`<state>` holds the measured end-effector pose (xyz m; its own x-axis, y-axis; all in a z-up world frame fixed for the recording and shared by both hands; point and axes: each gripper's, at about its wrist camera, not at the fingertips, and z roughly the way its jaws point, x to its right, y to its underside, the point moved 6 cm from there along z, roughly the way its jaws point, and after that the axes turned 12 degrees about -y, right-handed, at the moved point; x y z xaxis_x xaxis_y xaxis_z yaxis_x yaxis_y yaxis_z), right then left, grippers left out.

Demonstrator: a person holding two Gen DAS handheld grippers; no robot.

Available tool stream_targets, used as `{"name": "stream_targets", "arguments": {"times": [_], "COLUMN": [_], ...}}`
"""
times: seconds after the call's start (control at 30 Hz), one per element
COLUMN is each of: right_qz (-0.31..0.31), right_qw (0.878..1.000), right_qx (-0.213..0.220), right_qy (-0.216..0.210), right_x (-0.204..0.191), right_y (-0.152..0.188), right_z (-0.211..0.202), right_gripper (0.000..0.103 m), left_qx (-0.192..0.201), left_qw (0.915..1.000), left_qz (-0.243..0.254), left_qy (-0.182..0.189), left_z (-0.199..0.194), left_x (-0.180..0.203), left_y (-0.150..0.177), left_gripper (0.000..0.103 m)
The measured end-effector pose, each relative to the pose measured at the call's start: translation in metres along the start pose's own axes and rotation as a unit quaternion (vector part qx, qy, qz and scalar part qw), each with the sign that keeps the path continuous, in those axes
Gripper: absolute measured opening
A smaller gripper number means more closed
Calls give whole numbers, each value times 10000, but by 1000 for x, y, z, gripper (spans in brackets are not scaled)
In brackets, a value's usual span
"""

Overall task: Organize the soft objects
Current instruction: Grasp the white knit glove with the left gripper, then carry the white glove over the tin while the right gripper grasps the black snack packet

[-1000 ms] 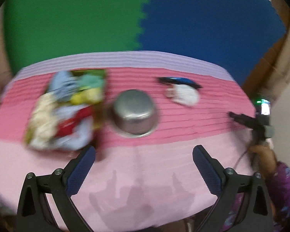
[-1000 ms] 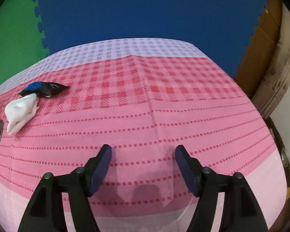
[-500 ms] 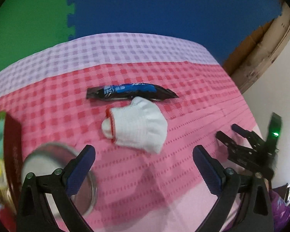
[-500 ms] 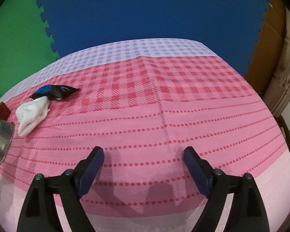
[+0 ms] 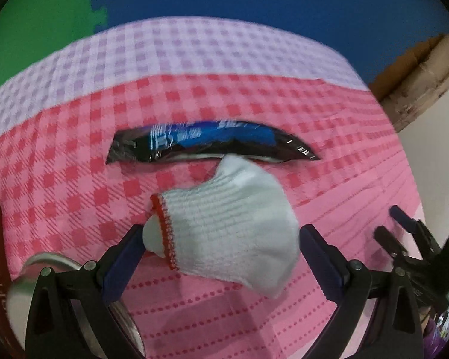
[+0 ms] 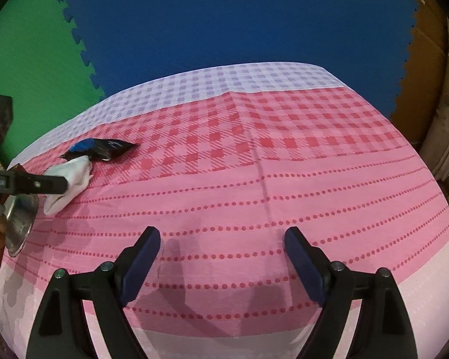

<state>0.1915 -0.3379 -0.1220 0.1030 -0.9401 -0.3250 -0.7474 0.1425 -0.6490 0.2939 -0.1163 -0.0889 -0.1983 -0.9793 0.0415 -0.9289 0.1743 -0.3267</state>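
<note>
Your left gripper (image 5: pixel 221 240) has its jaws spread wide around the white glove (image 5: pixel 227 227), seemingly not yet pinching. A black wrapper (image 5: pixel 212 140) lies at the glove's 12 o'clock, a metal bowl (image 5: pixel 39 275) at its 8. Your right gripper (image 6: pixel 223 242), jaws wide and empty, faces clear desk (image 6: pixel 314 185) up to the far edge.

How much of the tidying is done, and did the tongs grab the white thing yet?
Not yet grabbed. The left tongs stand open around the white knitted glove with the red cuff, which lies on the pink checked cloth. The right tongs are open and empty. The black and blue foil packet lies behind the glove, untouched.
</note>
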Motion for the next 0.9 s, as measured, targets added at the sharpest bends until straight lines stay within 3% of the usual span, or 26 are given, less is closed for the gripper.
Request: {"name": "stream_targets", "arguments": {"times": [0.07, 0.1, 0.13, 0.17, 0.23, 0.33, 0.53, 0.67, 0.77, 0.9], "right_qz": [8, 11, 15, 19, 14, 21, -3, -10, -308, -1197], "right_qw": [10000, 10000, 10000, 10000, 10000, 10000, 10000, 10000, 9965, 9839], "right_qx": [5, 6, 8, 9, 3, 7, -21, -8, 31, -10], "right_qy": [-23, -28, -31, -33, -28, -37, -5, -84, -783, -1325], "right_x": [0, 0, 0, 0, 0, 0, 0, 0, -21, -64], "right_y": [0, -1, -1, -1, -1, 0, 0, -1, -6, -26], "right_z": [0, 0, 0, 0, 1, 0, 1, 0, -2, 4], "right_gripper": [88, 88, 88, 88, 88, 88, 88, 88, 88, 88], "left_qx": [155, 218, 295, 282, 308, 726, 1116, 1267, 1351, 1380], "left_qw": [9998, 9993, 9981, 9989, 9995, 9973, 9904, 9862, 9856, 9829], "left_qz": [73, 141, 257, 249, 15, -29, -559, -922, -970, -1194], "left_qy": [-78, -258, -486, -288, -3, 97, 595, 537, 301, 245], "left_z": [1, 0, -3, -7, -18, -50, -108, -136, -154, -175], "left_x": [4, 6, 7, 11, 15, 24, 14, -9, -25, -46], "left_y": [1, 1, 2, 4, 11, 29, 85, 123, 145, 172], "left_gripper": [89, 63, 26, 20, 20, 20, 20, 21, 22, 22]}}
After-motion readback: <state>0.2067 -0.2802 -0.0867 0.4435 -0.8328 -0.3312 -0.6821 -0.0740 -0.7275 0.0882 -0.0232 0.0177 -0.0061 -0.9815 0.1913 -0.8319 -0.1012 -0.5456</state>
